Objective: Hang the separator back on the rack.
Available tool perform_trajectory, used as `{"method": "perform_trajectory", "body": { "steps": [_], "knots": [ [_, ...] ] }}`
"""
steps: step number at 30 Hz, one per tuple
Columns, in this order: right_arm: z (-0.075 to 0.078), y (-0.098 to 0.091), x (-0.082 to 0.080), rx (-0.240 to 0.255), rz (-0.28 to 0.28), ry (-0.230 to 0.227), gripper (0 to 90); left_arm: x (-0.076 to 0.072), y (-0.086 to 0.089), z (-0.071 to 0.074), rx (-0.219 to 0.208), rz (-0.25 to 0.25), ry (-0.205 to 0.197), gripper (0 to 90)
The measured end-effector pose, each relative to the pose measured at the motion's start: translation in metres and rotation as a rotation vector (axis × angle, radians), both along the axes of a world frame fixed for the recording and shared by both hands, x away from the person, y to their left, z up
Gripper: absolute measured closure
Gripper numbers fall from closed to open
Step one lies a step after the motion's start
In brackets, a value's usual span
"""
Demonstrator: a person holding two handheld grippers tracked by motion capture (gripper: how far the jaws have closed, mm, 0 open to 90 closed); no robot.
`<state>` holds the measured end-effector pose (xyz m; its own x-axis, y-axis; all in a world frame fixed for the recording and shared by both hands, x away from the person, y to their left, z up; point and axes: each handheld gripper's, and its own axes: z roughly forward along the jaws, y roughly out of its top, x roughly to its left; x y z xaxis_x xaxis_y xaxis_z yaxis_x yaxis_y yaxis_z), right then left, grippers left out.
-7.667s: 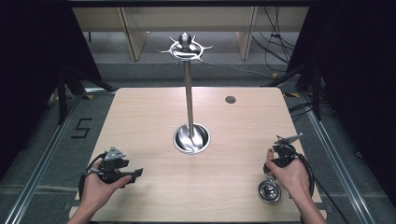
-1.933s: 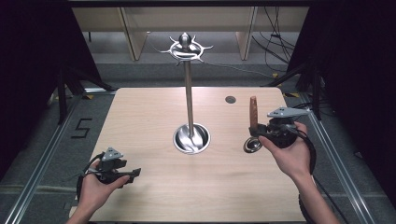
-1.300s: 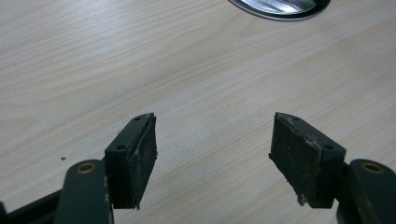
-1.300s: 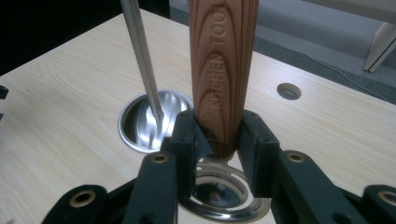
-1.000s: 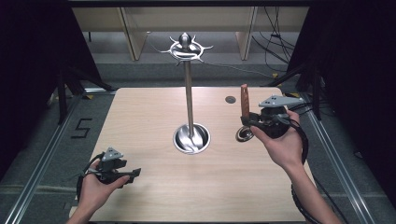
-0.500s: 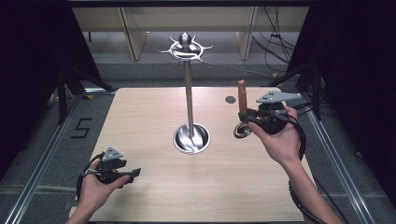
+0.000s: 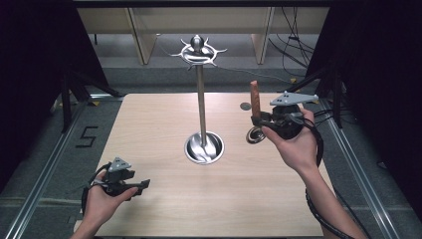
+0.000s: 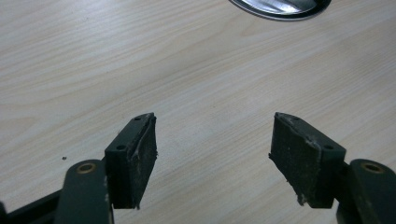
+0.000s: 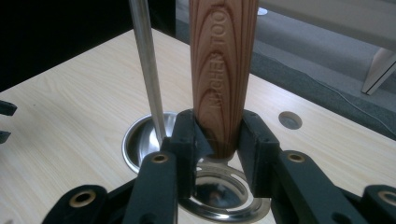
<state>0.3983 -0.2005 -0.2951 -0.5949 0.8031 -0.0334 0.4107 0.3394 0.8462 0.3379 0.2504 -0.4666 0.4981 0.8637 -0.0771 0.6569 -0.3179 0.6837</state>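
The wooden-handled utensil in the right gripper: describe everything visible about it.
The utensil has a reddish-brown wooden handle with strong grain and letters stamped along it, and a shiny round metal head with openings in it, perhaps a strainer. It stands handle-up, head lowest. The right gripper has its jaws shut on the handle's lower end, holding it right of the metal stand. Whether the head touches the table is unclear.

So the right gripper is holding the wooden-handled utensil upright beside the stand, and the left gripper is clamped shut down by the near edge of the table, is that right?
Not quite. The left gripper is open: the left gripper view shows its jaws spread wide with bare table between them. The rest holds: the right gripper grips the wooden-handled utensil upright beside the stand, and the left one sits near the table's near edge.
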Motion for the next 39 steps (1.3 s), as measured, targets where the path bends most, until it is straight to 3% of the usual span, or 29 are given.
{"method": "perform_trajectory", "body": {
  "steps": [2, 8, 11, 17, 19, 20, 23, 31, 32, 34, 35, 37, 38, 39],
  "knots": [
    [0.003, 0.0, 0.0, -0.002, 0.01, 0.021, 69.9, 0.0, 0.002, 0.001, 0.023, -0.016, 0.009, 31.0],
    [0.005, 0.004, 0.002, -0.006, 0.012, -0.004, 69.9, 0.0, 0.002, 0.001, 0.019, -0.016, 0.005, 30.9],
    [0.007, 0.005, 0.002, -0.008, 0.017, 0.013, 69.9, 0.0, 0.002, 0.001, 0.015, -0.016, 0.006, 31.0],
    [0.008, 0.01, 0.007, -0.009, 0.025, -0.024, 70.0, 0.0, 0.002, 0.001, 0.018, -0.016, 0.004, 31.0],
    [0.008, 0.011, 0.007, -0.012, 0.024, -0.014, 69.9, 0.0, -0.001, 0.0, -0.011, 0.007, -0.008, 30.9],
    [0.008, 0.011, 0.008, -0.019, 0.028, -0.028, 69.9, 0.0, 0.0, 0.0, -0.008, 0.003, -0.007, 31.0],
    [0.01, 0.012, 0.007, -0.015, 0.025, 0.004, 70.0, 0.0, -0.001, -0.001, -0.018, 0.008, -0.004, 31.0],
    [0.013, 0.014, 0.01, -0.023, 0.035, -0.01, 69.9, 0.0, -0.001, -0.001, -0.015, 0.006, -0.002, 31.0],
    [0.014, 0.015, 0.01, -0.011, 0.023, 0.014, 69.9, 0.0, 0.001, 0.001, 0.011, -0.015, 0.007, 31.0],
    [0.013, 0.016, 0.012, -0.011, 0.019, -0.01, 69.9, 0.0, 0.002, 0.001, 0.02, -0.016, 0.002, 30.9],
    [0.013, 0.016, 0.012, -0.017, 0.028, -0.01, 70.0, 0.0, 0.0, 0.0, -0.004, -0.005, 0.001, 30.9],
    [0.014, 0.016, 0.012, -0.018, 0.028, -0.001, 69.9, 0.0, 0.002, 0.001, 0.022, -0.018, 0.003, 30.9],
    [0.015, 0.017, 0.014, -0.026, 0.039, -0.01, 69.9, 0.0, -0.001, -0.001, -0.014, 0.008, -0.003, 30.9],
    [0.015, 0.017, 0.014, -0.026, 0.039, -0.01, 69.9, 0.0, -0.001, -0.001, -0.014, 0.008, -0.003, 30.9]
  ]
}}
